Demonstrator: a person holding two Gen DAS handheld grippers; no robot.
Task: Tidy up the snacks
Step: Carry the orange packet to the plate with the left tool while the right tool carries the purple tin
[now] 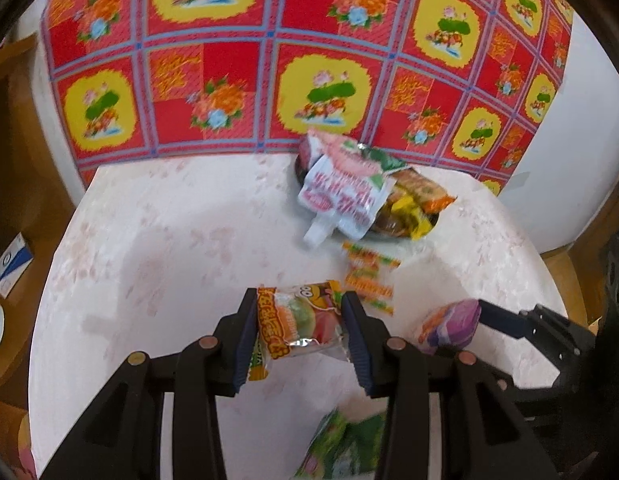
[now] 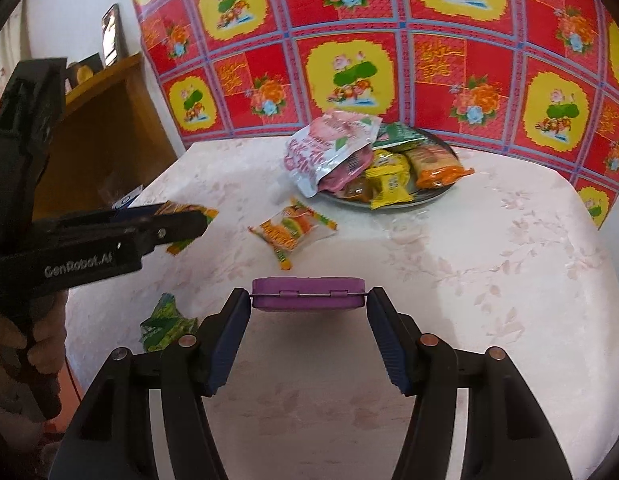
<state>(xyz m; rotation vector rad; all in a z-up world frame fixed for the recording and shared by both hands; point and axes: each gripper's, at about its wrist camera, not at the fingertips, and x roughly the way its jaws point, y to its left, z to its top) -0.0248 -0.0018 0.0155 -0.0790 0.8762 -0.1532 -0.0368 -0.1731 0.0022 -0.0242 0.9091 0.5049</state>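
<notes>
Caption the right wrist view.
Right hand-held gripper holds a purple tin above the table, facing the snack plate.

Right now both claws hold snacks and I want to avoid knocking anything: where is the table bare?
Bare cloth lies right of the plate and across the table's near right side. The far left corner is free too. Crowded: the heaped plate, the burger packet before it, and the green packet at the near left.

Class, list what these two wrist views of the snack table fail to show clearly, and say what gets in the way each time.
- Purple tin, right wrist view: only its hinged edge faces us; its top is unseen.
- Green packet, left wrist view: blurred, partly behind the left tongs, cut by the bottom edge.
- Plate, both views: mostly buried under snacks.
- Burger gummy packet, left wrist view: print too blurred to read.
</notes>
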